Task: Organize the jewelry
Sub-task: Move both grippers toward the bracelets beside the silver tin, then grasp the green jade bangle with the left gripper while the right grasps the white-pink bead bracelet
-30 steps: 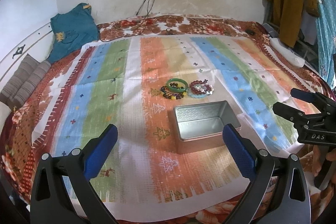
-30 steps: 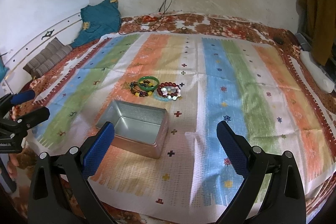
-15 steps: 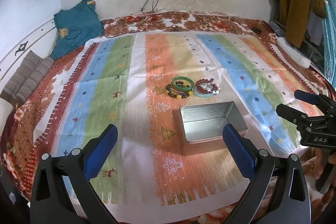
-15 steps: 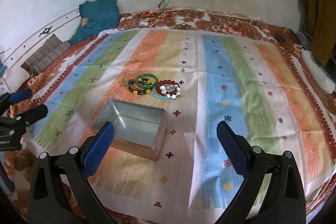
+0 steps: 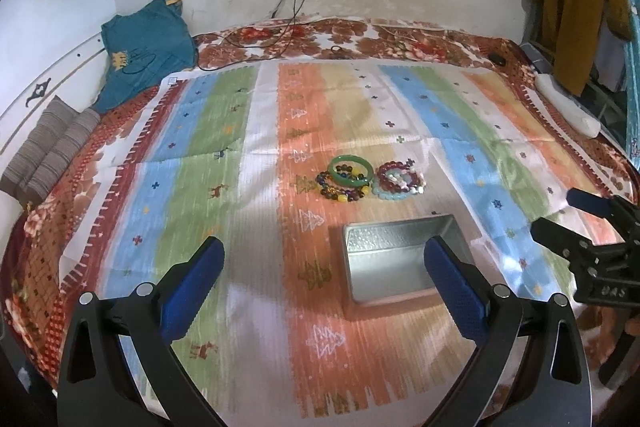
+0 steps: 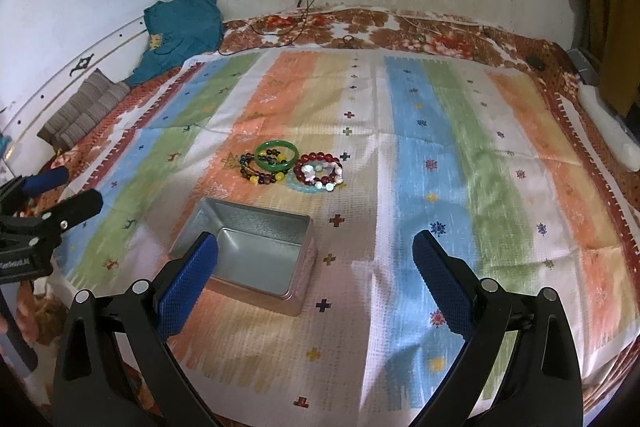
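Bracelets in tight cluster ahead of both claws, beyond tin: green bangle (image 5: 351, 170) overlapping dark multicolour bead bracelet (image 5: 340, 187); red bead bracelet (image 5: 400, 175) just beside, atop pale blue one.
Cluster's long axis runs left-right.
Metal tin (image 5: 400, 255) open-topped, empty, long side facing left gripper (image 5: 322, 279), skewed ahead-left of right gripper (image 6: 316, 269).
Both claws spread wide, gripping nothing.
All on striped cloth (image 6: 420, 131).
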A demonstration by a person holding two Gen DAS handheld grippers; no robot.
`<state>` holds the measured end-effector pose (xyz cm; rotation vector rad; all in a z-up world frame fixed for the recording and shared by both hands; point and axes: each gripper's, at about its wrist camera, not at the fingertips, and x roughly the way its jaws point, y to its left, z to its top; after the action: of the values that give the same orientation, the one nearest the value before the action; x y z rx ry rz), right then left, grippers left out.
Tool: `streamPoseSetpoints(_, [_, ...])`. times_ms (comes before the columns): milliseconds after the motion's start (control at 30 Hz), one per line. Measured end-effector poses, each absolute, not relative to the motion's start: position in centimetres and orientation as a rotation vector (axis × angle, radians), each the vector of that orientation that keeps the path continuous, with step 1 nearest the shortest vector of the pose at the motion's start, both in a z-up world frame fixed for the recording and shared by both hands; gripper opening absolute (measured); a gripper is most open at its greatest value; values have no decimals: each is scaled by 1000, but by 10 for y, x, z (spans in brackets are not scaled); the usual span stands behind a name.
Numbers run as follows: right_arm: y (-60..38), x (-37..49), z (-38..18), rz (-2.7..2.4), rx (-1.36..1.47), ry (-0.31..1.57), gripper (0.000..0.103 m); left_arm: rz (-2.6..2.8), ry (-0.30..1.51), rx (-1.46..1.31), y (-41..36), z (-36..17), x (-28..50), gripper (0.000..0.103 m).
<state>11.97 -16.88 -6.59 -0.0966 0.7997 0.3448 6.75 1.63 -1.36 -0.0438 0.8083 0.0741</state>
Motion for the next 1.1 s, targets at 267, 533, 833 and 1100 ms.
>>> streamPoseSetpoints(267, [-161, 135, -69, 337, -102, 819, 99, 104, 827, -35, 19, -17, 95, 97])
streamPoseSetpoints(533, [-153, 150, -71, 340, -103, 840, 99, 113, 842, -34, 19, -21, 119, 97])
streamPoseSetpoints(833, [-148, 169, -78, 339, -110, 877, 99, 123, 854, -26, 20, -26, 148, 97])
streamPoseSetpoints(1100, [-142, 181, -87, 330, -129, 897, 99, 130, 873, 3, 22, -33, 172, 97])
